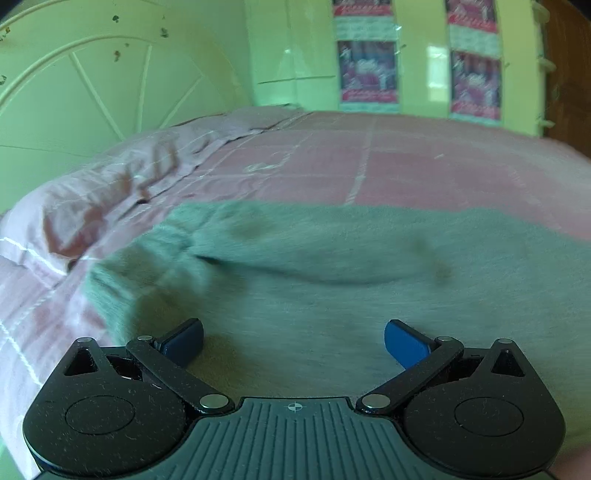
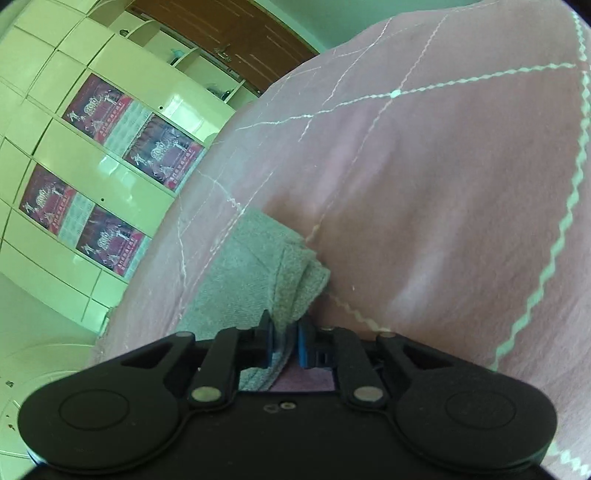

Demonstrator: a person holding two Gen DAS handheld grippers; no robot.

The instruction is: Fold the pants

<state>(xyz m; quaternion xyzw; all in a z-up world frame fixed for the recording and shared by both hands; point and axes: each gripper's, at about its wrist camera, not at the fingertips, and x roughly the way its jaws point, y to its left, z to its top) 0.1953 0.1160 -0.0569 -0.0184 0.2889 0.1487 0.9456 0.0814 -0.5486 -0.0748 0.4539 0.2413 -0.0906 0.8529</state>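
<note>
Grey pants (image 1: 332, 280) lie spread on a pink quilted bed cover (image 1: 332, 162), blurred by motion in the left wrist view. My left gripper (image 1: 293, 343) is open just above the grey cloth, with nothing between its blue pads. In the right wrist view my right gripper (image 2: 285, 345) is shut on a bunched edge of the grey pants (image 2: 255, 273), which trail away to the left over the pink cover (image 2: 443, 184).
A pink pillow (image 1: 110, 192) lies at the bed's left end against a pale green headboard (image 1: 92, 92). A pale green wardrobe with red posters (image 2: 99, 147) stands beyond the bed. A brown door (image 2: 229, 33) is behind it.
</note>
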